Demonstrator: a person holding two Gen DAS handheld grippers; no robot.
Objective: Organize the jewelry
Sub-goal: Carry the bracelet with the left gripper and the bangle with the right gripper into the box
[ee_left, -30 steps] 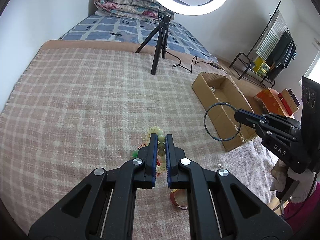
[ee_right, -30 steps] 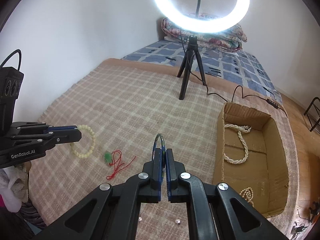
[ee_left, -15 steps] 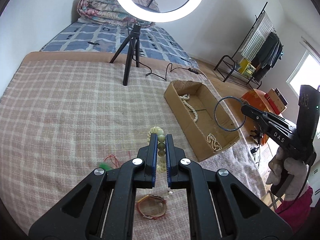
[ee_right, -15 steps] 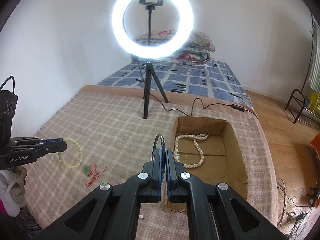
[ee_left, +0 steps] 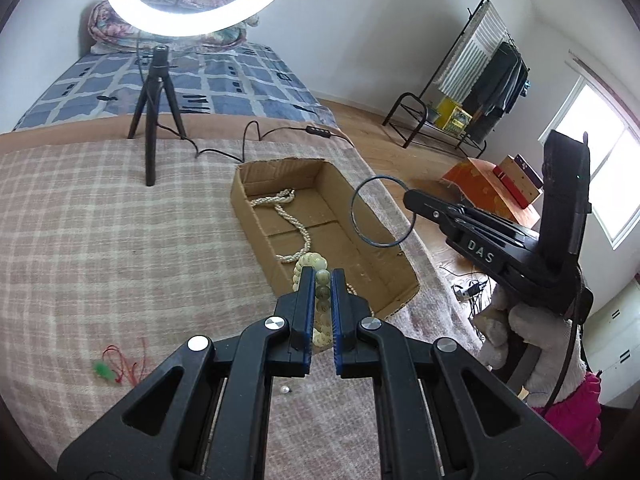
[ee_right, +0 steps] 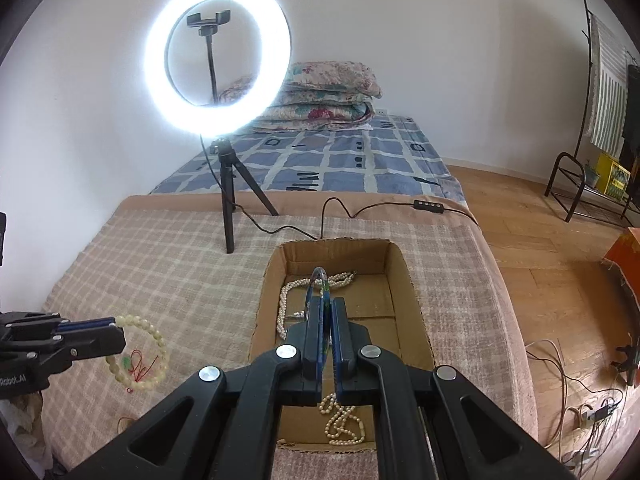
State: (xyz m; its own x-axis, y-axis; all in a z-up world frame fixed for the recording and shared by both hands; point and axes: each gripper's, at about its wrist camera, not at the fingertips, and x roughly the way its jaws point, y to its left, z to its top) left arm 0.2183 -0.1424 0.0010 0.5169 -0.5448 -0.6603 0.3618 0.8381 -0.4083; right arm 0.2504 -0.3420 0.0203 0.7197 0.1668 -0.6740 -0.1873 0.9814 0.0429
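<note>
A rough, woven plaid blanket (ee_right: 168,272) in pink and cream covers the bed, and on it sits one shallow rectangular cardboard box (ee_right: 416,300) with raw, slightly ragged edges. Inside the box lie two strings of small off-white pearls: a long pearl necklace (ee_right: 288,300) looped at the far end and a smaller pearl strand (ee_right: 344,420) bunched at the near end.

The left gripper (ee_left: 322,276) is clamped on a bracelet of round, pale green-cream beads (ee_right: 154,336); the bead bracelet hangs in the air from the blue-lined tips, seen from the left wrist over the box's near corner. The right gripper (ee_right: 328,300) is pressed shut on a thin, dark, smooth bangle (ee_left: 380,212), a plain hoop held edge-on above the box interior.

A second ago both grippers were over the open blanket, with the box off to the side; now both views are centred on or beside the box, and the grips are unchanged.

On the blanket lie one tangle of thin red cord with a green charm (ee_left: 114,368) and one loose pearl (ee_left: 284,390). A glowing ring light (ee_right: 218,56) stands on a black tripod (ee_right: 230,184) beyond the box. A white knit glove (ee_left: 532,340) covers the hand holding the right gripper.
</note>
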